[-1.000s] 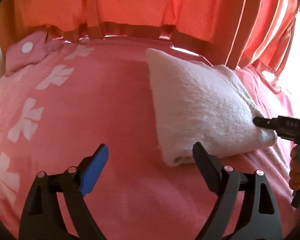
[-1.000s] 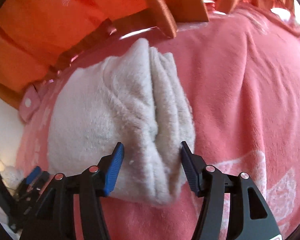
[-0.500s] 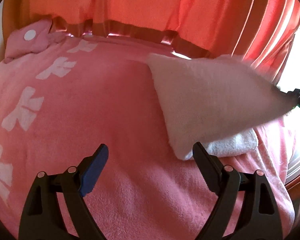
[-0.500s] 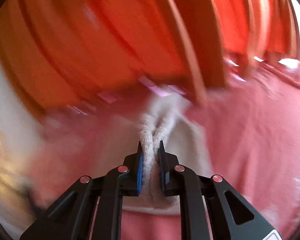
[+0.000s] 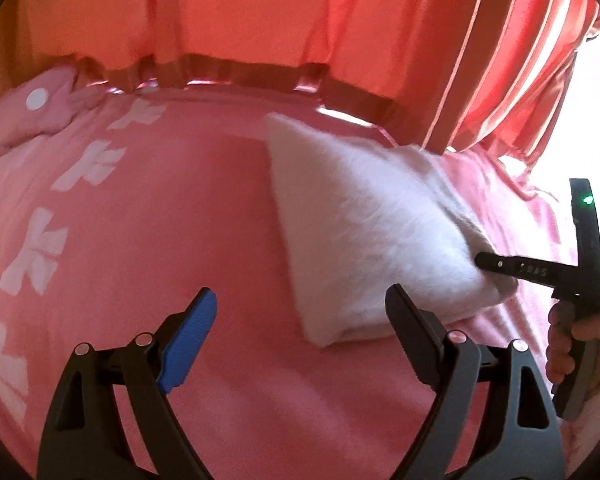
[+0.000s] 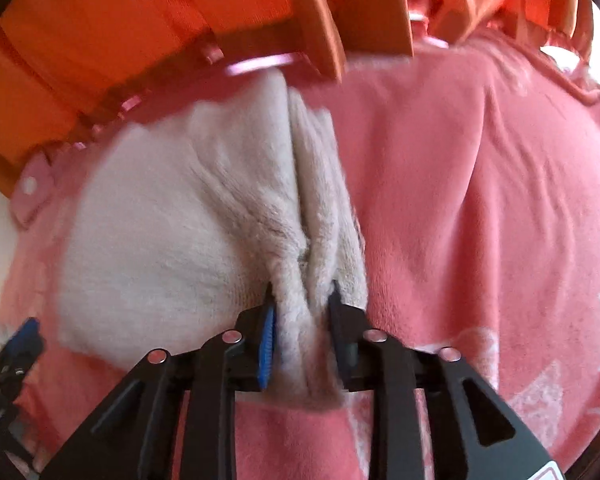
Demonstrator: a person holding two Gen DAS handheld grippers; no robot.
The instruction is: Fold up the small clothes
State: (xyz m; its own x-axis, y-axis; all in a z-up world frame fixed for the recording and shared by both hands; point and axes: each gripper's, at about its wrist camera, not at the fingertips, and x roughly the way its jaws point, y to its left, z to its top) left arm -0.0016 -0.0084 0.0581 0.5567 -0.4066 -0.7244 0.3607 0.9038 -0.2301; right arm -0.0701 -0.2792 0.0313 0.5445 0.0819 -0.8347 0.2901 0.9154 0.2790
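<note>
Our left gripper [image 5: 300,328] hangs wide open and empty over the pink blanket [image 5: 180,208]. Right of it the folded white cloth [image 5: 364,220] lies on that blanket; our right gripper [image 6: 302,320], jaws just eased apart, still pinches its bunched near edge.

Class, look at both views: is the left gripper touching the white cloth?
Apart. The left wrist view shows the left gripper open, with pink blanket visible between its fingers and the white cloth.
</note>
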